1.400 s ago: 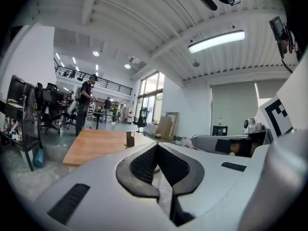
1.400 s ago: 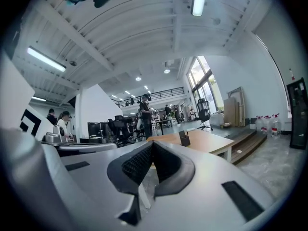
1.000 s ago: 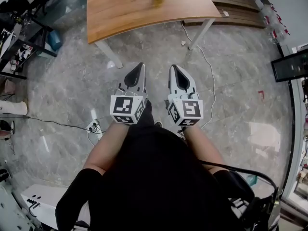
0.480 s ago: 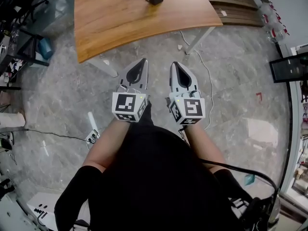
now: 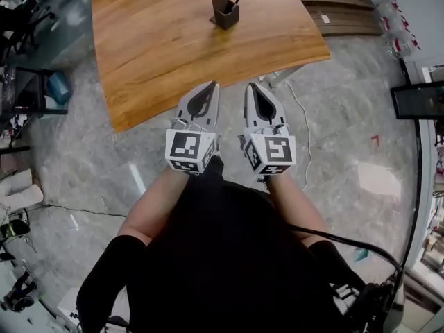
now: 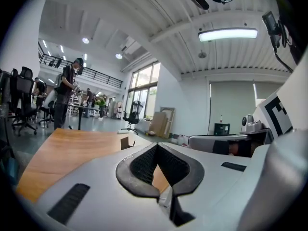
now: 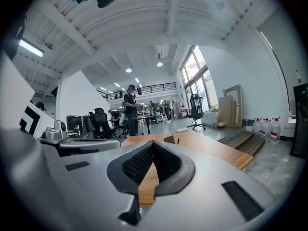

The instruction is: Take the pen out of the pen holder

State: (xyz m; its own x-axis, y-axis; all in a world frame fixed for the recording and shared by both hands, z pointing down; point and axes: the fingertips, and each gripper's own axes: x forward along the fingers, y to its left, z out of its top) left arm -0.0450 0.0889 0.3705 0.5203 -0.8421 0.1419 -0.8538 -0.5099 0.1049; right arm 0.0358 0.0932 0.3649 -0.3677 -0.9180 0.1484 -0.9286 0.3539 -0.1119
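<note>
Pen holder [image 5: 224,11], dark and square, stands upright on the wooden table [image 5: 159,54], toward the table's far side. The pen [image 5: 236,3] is in it, leaning, with its top above the rim. Left gripper [image 5: 211,86] and right gripper [image 5: 252,87] hang side by side at the table's near edge, well short of the holder, each with jaws closed tip to tip and nothing between them. Risk: the holder stands free and is probably light. An approach with the jaws unopened would knock the pen or holder over, and a slanted pull could drag or tip the holder. Against the frame half a second earlier, the table sits lower in the head view, the holder is nearer, and the gripper tips, then over floor, now overlap the table's near edge.
</note>
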